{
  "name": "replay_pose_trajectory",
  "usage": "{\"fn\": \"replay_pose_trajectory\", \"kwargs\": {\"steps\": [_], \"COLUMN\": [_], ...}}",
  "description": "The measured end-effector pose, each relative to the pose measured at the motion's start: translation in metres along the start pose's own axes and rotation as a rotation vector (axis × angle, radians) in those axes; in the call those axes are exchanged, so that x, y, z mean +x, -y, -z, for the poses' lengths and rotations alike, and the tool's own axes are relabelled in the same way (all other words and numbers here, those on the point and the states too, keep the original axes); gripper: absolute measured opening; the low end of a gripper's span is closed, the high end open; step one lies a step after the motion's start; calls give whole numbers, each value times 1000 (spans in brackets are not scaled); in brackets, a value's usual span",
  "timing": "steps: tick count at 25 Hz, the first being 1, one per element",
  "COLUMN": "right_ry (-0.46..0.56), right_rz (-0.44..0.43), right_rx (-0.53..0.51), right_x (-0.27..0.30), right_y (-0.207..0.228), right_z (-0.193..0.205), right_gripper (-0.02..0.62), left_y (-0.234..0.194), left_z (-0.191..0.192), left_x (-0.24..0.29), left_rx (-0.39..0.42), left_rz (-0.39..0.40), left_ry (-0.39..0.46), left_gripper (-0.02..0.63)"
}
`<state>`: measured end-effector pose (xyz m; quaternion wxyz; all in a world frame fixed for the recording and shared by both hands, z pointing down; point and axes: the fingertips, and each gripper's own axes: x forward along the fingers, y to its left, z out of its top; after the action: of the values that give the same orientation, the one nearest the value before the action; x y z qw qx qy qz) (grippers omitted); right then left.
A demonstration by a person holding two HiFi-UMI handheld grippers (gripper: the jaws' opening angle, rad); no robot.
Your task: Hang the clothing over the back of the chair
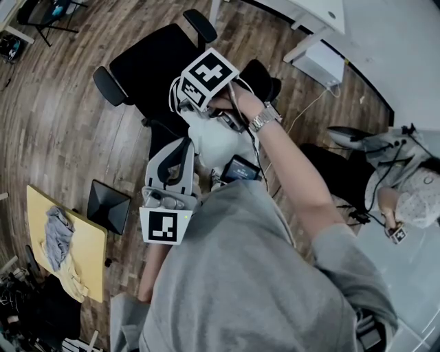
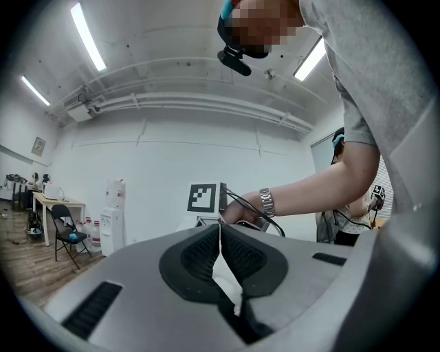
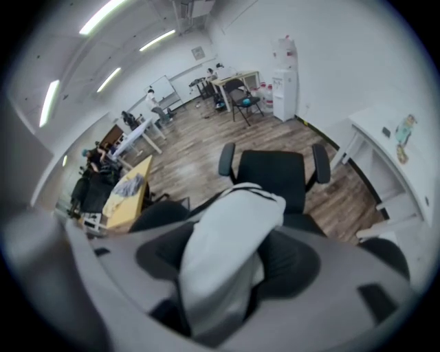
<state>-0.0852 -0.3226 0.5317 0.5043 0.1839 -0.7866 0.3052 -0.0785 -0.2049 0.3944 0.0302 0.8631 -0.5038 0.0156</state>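
The right tool (image 3: pixel 230 230) is pointed steeply down and spread wide, with a thick fold of the white clothing (image 3: pixel 227 265) lying between its pads but not visibly squeezed by them. The left tool (image 2: pixel 220 230) is held level and is closed on a thin edge of the same clothing, a sliver of white being pinched between its pads. The clothing is thus kept between the two tools, just above and in front of the black chair (image 3: pixel 275 175), whose seat and armrests are seen beyond the right tool. Whether the fabric already rests on the chair's back cannot be told. The task is judged to be in its late part: the garment has been brought to the chair, while the draping, the smoothing and the left tool's release are left. Below the tools a wooden floor (image 1: pixel 55 124) is spread. Well off to the left tool's side a yellow bench (image 1: pixel 89 237) with a heap of clothes (image 1: pixel 58 234) is seen. Beyond the right tool stands a white desk (image 1: pixel 313 14), and a second person (image 1: pixel 405 196) is seated nearby.
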Motion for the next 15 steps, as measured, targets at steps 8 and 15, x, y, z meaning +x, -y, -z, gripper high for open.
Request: {"fn": "replay_pose_trajectory", "kwargs": {"steps": [8, 15], "right_ry": [23, 41], "right_rz": [-79, -117], "right_rx": [73, 97], "right_x": [-12, -26], "right_y": [3, 3], "right_z": [3, 6], "right_gripper": [284, 288], "left_y": [8, 19], "left_z": [-4, -7], "left_x": [5, 8], "left_rx": [0, 8], "left_rz": [-9, -5], "left_ry": [22, 28], "left_gripper": [41, 41]}}
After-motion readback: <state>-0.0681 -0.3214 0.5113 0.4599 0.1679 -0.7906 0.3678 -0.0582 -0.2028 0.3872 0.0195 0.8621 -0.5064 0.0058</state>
